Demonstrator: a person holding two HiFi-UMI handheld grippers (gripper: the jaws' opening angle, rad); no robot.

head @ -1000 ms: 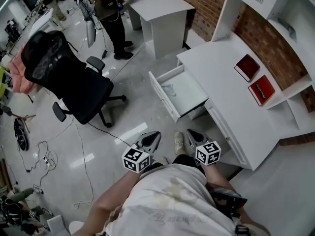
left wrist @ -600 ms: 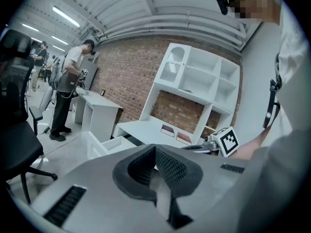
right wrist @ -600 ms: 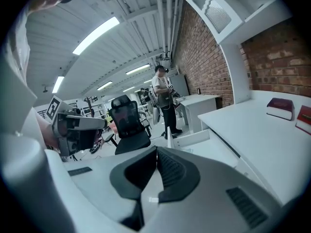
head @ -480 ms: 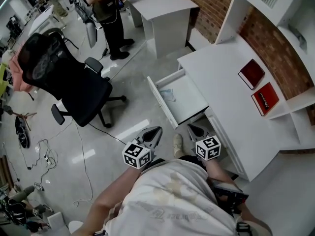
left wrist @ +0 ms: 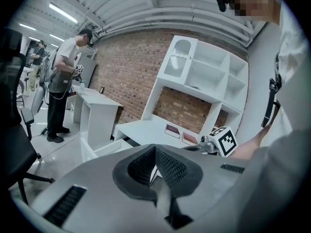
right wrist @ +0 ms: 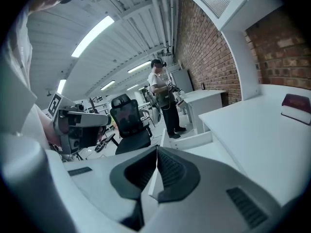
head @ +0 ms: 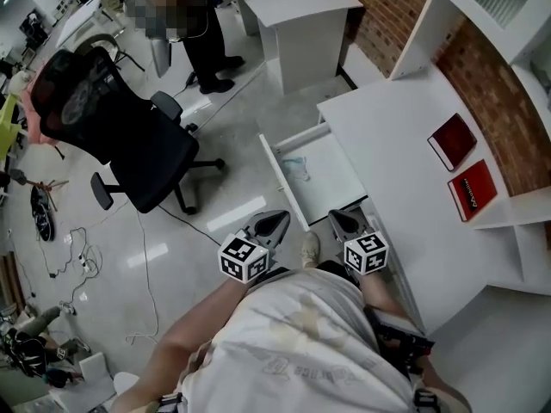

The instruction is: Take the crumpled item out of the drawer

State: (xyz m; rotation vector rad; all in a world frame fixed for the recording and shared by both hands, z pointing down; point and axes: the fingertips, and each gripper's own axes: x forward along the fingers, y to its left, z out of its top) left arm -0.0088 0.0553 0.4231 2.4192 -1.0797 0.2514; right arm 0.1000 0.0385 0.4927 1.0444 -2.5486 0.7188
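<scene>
One black office chair (head: 129, 136) stands on the floor at far left, and one person (head: 200, 37) stands beyond it near a small white desk (head: 301, 11). There are two grippers. The left gripper (head: 277, 220) hangs over the floor just short of the drawer front, its jaws clenched together with nothing between them. One drawer (head: 331, 179) is pulled out of the table (head: 396, 144). One crumpled item (head: 296, 163), pale and thin, lies inside it toward the far left corner, well apart from both grippers. The right gripper (head: 336, 217) is over the drawer's near end beside the table edge, jaws likewise pressed shut and empty. Two red books (head: 452, 140) lie on the table at right, side by side and apart.

Compared with a second ago, both grippers sit nearer the drawer: then a strip of floor showed between them and its front, now the right one overlaps its near end. The crumpled item has kept its place in the drawer, and both pairs of jaws have stayed clenched.
</scene>
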